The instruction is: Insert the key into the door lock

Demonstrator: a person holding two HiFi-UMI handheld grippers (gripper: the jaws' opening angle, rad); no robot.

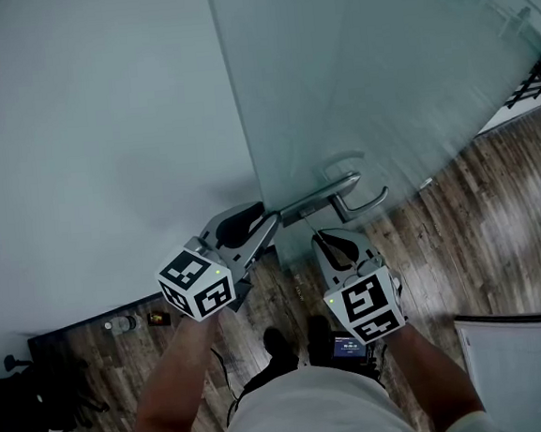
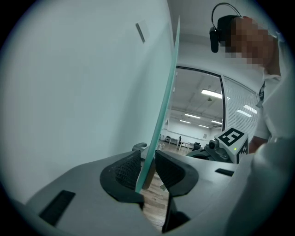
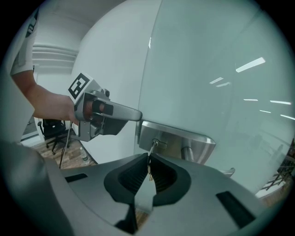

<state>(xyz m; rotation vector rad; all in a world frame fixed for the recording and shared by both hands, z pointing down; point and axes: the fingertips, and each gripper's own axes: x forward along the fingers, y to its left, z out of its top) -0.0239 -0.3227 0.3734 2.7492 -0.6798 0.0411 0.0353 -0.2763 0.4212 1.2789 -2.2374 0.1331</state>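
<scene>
Left gripper [image 1: 255, 224]: I have it clenched on the free end of the door handle [image 1: 321, 196], which runs straight out ahead of its jaws.
Right gripper [image 3: 149, 167]: grasping the key [image 3: 150, 152], pinched flat between the pads.
Key: sticks out just past my right jaw tips, with its tip meeting the lock [image 3: 155, 143]. I cannot tell how deep it sits.
Lock: set in the steel plate [image 3: 184, 143], directly ahead of the right jaws.
Glass door [image 1: 381, 78]: its edge stands upright in line with the left jaws' gap.
</scene>
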